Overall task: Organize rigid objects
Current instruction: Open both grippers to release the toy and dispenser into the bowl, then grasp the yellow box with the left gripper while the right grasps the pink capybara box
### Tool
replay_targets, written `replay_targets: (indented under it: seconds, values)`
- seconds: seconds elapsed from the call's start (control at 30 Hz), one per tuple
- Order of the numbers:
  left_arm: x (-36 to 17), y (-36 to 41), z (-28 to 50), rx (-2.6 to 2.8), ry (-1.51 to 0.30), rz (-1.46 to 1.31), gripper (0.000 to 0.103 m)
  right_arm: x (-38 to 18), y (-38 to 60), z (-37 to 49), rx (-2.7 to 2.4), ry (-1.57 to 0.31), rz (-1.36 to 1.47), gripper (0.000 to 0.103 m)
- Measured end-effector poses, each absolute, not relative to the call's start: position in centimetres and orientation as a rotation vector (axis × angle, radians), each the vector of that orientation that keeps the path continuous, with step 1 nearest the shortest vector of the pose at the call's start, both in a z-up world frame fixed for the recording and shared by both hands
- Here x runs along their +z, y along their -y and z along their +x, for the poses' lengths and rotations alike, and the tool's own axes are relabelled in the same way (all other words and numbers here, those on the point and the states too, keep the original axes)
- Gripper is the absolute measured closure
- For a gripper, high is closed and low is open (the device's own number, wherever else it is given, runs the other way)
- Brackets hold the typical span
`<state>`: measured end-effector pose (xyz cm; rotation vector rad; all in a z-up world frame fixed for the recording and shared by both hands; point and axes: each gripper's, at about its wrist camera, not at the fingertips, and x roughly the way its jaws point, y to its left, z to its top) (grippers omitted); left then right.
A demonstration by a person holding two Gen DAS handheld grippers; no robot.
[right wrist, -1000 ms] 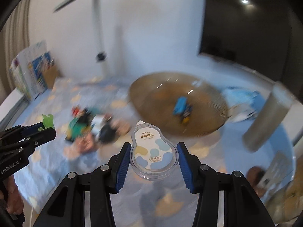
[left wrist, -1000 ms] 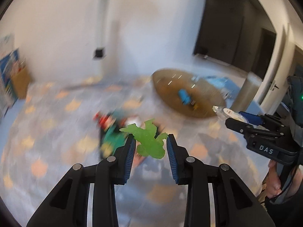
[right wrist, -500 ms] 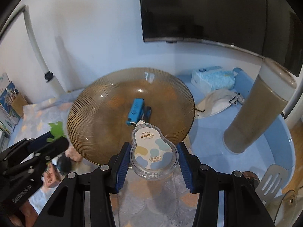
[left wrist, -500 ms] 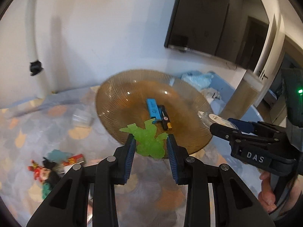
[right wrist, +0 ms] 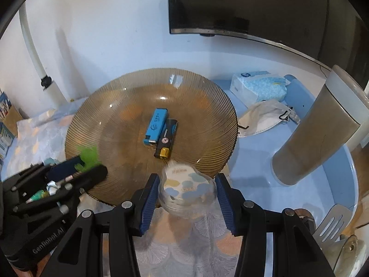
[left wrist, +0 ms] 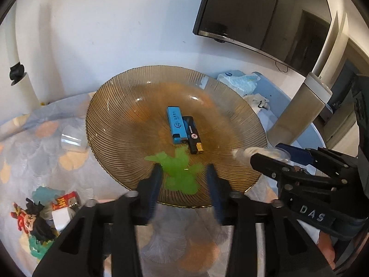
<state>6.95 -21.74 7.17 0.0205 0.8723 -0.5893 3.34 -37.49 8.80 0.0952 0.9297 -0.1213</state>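
Note:
An amber ribbed glass plate [left wrist: 110,106] [right wrist: 92,115] holds a blue lighter [left wrist: 176,124] [right wrist: 155,125] and a black lighter [left wrist: 193,138] [right wrist: 166,139] side by side. My left gripper [left wrist: 184,184] [right wrist: 90,166] hangs over the plate's near rim with its jaws opening. The green toy figure [left wrist: 180,173] is blurred between the pads, clear of both. My right gripper [right wrist: 187,194] [left wrist: 267,153] is over the near right rim, its jaws opening too. The clear correction-tape case [right wrist: 186,187] sits blurred and loose between its pads.
On the patterned cloth left of the plate lie a clear cup [left wrist: 71,138], a red lighter [left wrist: 65,202] and a small figurine [left wrist: 34,219]. To the right are a tissue pack [right wrist: 258,87], a face mask [right wrist: 263,117], a tall cylinder [right wrist: 316,129] and a spatula [right wrist: 332,221].
Both grippers swung from the toy pile to above the plate. Their jaws have widened, and the green figure and the tape case have come loose and sunk a little.

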Motion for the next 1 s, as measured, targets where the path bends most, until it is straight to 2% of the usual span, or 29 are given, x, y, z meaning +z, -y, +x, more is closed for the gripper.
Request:
replay_targets:
  seconds: [0.07, 0.13, 0.2, 0.23, 0.43, 0.63, 0.67, 0.77, 1.0]
  values:
    - [7.8, 20.6, 6.4, -0.574, -0.846, -0.006, 0.050, 9.4, 37.8, 2.7, -0.127, -0.904, 0.112, 0.041]
    - [9.0, 18.3, 5.5, -0.573, -0.809, -0.066, 0.042, 10.2, 38.0, 1.7, -0.137, -0.872, 0.127, 0.040]
    - [10.5, 16.1, 4.2, -0.564, -0.757, -0.104, 0.028, 10.9, 38.0, 0.5, -0.138, -0.856, 0.145, 0.040]
    - [11.5, 14.5, 3.1, -0.549, -0.720, -0.121, 0.027, 11.1, 38.0, -0.2, -0.138, -0.851, 0.159, 0.040]
    - [16.1, 7.4, -2.6, -0.420, -0.591, -0.148, 0.027, 13.0, 34.9, -3.5, -0.076, -0.831, 0.163, 0.040]
    - [21.4, 1.0, -8.7, -0.244, -0.450, -0.129, 0.027, 18.6, 29.6, -7.7, 0.041, -0.689, 0.112, 0.039]
    - [21.6, 0.5, -9.3, -0.225, -0.440, -0.123, 0.027, 19.3, 28.7, -8.3, 0.073, -0.671, 0.112, 0.036]
    - [21.2, -1.3, -10.8, -0.190, -0.440, -0.125, 0.024, 19.6, 26.4, -9.5, 0.123, -0.654, 0.097, 0.017]
    - [14.4, -2.8, -9.6, -0.239, -0.635, -0.141, 0.024, 13.7, 21.9, -8.8, 0.208, -0.797, 0.070, 0.017]
